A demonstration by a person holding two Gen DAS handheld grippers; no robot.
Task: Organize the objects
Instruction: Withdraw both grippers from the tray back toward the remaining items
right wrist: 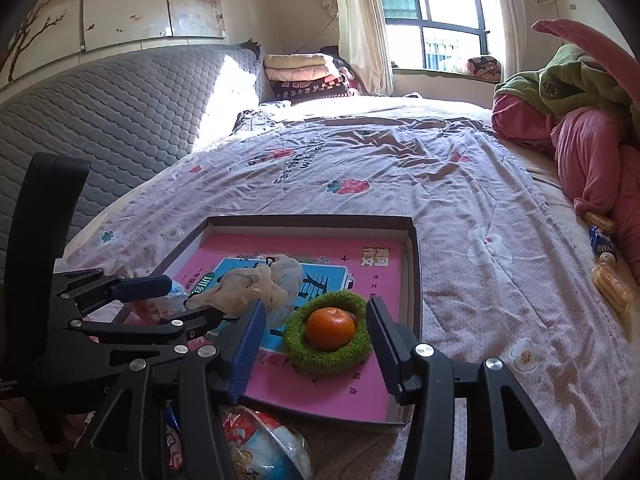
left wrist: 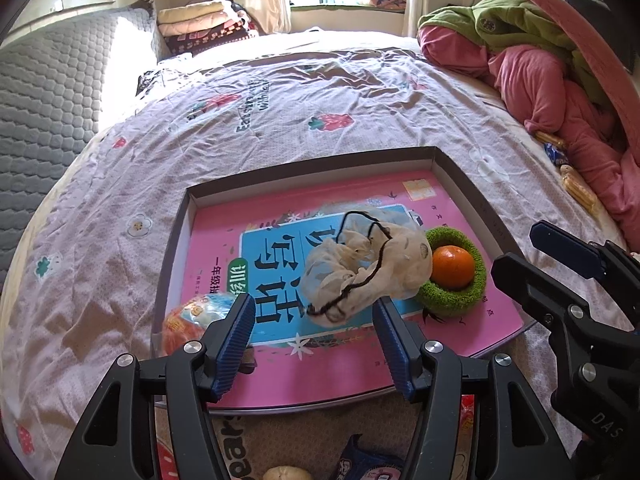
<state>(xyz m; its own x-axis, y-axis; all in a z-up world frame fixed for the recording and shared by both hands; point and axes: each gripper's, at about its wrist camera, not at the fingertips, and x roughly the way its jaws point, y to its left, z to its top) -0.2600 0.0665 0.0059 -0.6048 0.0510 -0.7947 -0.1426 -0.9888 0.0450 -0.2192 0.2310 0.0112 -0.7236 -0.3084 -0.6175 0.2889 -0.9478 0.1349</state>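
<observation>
Between the wide-spread jaws of the left gripper (left wrist: 314,316), a crumpled cream plastic bag (left wrist: 368,268) with a dark cord looped over it is lying on a pink book (left wrist: 224,240), and nothing is sitting in the grip; the bag's near end is resting just ahead of the two blue ribbed pads, apart from both. Just beyond the right-hand jaw, touching the bag's far side, an orange (left wrist: 452,266) is sitting upright inside a green knitted ring (left wrist: 476,280), both on the book. Beside the left-hand jaw, partly hidden by it, a red and blue snack packet (left wrist: 196,312) is lying at the near corner of the box. The book is filling most of a shallow grey cardboard box (left wrist: 472,196), which is resting on the flowered bed sheet (left wrist: 280,120). The right gripper (right wrist: 316,320) is hovering with its jaws also standing far apart and holding nothing; the orange (right wrist: 331,328) and its green ring (right wrist: 296,340) are sitting straight ahead between the jaws, near but not touching either pad. Beneath the left-hand jaw of the right gripper, outside the box's near wall, another snack packet (right wrist: 260,440) is lying on the bed. Well to the right of both grippers, a heap of pink and green bedding (right wrist: 580,120) is piled at the bed's edge, with a few wrapped snacks (right wrist: 610,280) lying beside it.
</observation>
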